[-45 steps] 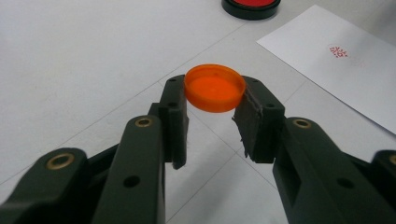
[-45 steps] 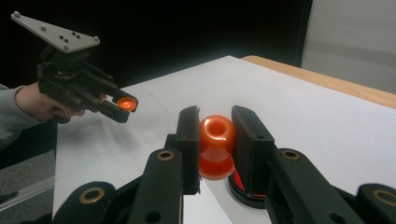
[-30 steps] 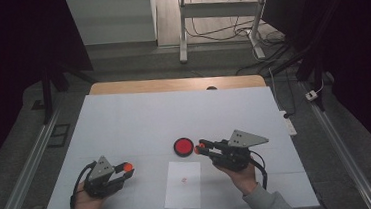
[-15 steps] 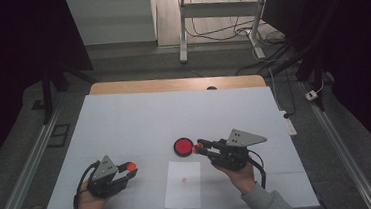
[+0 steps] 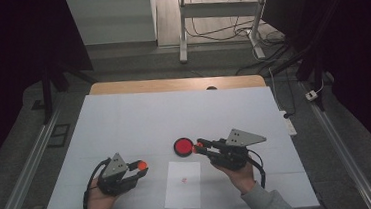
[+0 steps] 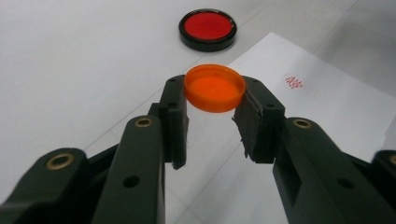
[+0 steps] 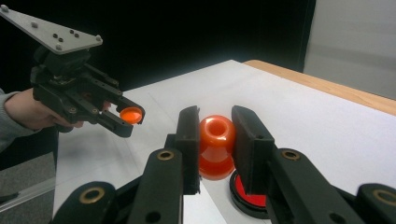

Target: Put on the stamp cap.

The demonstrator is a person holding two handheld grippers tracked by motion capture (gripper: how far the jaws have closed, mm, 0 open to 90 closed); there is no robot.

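Orange cap (image 6: 215,87) clamped in left jaws, orange stamp (image 7: 216,144) clamped in right jaws, over open white table (image 5: 139,120) mid-board

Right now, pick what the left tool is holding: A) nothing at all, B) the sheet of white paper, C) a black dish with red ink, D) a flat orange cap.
D: in the left gripper view the left tool pinches a flat orange cap between its pads, above the white paper on the table.
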